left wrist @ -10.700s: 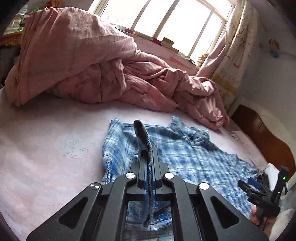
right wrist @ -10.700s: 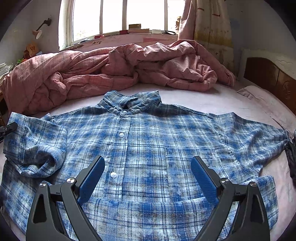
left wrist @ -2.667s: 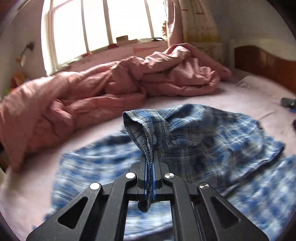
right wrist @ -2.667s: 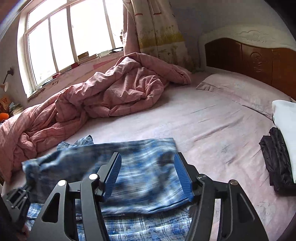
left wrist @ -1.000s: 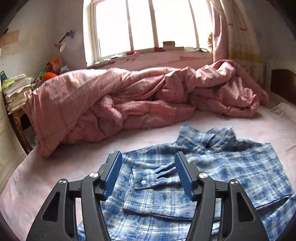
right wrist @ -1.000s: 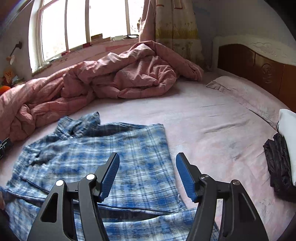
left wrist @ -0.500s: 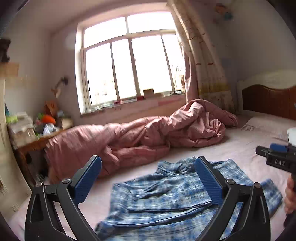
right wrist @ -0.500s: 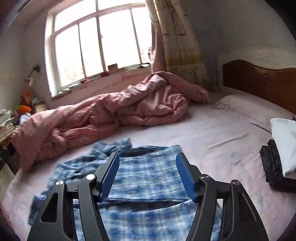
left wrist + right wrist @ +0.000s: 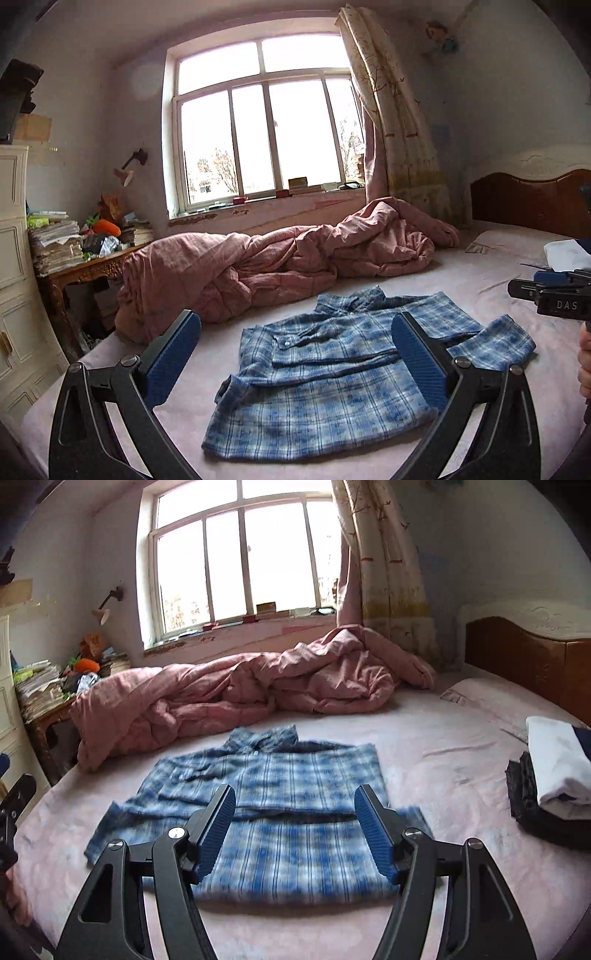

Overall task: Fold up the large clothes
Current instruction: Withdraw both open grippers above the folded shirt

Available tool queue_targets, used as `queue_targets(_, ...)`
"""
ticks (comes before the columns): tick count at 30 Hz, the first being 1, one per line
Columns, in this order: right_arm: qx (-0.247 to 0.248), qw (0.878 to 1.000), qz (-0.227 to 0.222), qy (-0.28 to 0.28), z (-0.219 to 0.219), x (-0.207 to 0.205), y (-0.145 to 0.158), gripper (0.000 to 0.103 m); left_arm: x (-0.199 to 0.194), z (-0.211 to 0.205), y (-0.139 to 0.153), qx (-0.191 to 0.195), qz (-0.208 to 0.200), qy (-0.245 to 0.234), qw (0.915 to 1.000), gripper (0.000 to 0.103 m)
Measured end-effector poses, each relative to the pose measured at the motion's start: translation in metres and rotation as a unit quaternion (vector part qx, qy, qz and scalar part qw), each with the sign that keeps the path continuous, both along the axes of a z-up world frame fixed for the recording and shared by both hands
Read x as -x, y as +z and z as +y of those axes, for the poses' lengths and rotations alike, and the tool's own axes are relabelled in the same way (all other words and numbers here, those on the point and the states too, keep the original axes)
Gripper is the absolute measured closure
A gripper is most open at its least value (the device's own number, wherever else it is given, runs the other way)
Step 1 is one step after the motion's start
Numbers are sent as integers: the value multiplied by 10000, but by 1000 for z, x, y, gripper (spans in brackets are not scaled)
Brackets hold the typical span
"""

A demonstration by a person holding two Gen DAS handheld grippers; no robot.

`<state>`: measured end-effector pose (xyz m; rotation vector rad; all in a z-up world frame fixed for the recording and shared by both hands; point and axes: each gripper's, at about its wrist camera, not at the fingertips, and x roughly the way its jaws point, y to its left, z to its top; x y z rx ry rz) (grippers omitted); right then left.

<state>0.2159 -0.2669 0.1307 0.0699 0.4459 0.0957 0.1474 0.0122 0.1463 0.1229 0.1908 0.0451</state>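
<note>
Lying flat on the pink bed [image 9: 491, 291], the blue plaid shirt [image 9: 332, 373] has its sleeves folded in across the body, collar toward the crumpled pink quilt [image 9: 266, 266] under the window. Both claws hover apart from it: the left claw [image 9: 295, 358] gapes wide with nothing between its pads, having just spread open, and the right claw [image 9: 295, 830] stands partly open, opening slightly, equally empty. Folded dark and white clothes [image 9: 546, 782] sit near the headboard.
</note>
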Motion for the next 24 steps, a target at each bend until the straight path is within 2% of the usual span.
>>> queue_targets(4,142,9994,319,4,-1,1,-33,34,-9,16,-33,177,357,75,9992,1)
queue_targets(7,398,9972,628,76,2,-10,-59,34,-23,21,-61,224,673,-48,9975,1)
queue_targets(9,566,9952,786,135,7,-17,-75,34,-30,17,-77,58,834,-120,9964,1)
queue_targets(11,804,9906,1044,363,16,-26,-94,34,-35,14,-91,-123,895,66,9959,1)
queue_targets(13,1058,9845,1254,619,28,-34,-109,34,-40,14,-102,-175,1090,18,9939,1)
queue_targets(17,1576,9723,1414,993,53,-39,-133,34,-56,4,-127,-319,1614,-219,9861,1)
queue_targets(20,1903,9628,1487,1212,68,-36,-145,34,-69,-7,-147,-537,2153,-458,9740,1)
queue_targets(22,2084,9564,1569,1312,76,-39,-154,34,-76,-18,-159,-850,2389,-317,9668,1)
queue_targets(24,2367,9486,1619,1336,86,-45,-161,34,-81,-27,-166,-1052,2435,-298,9637,1)
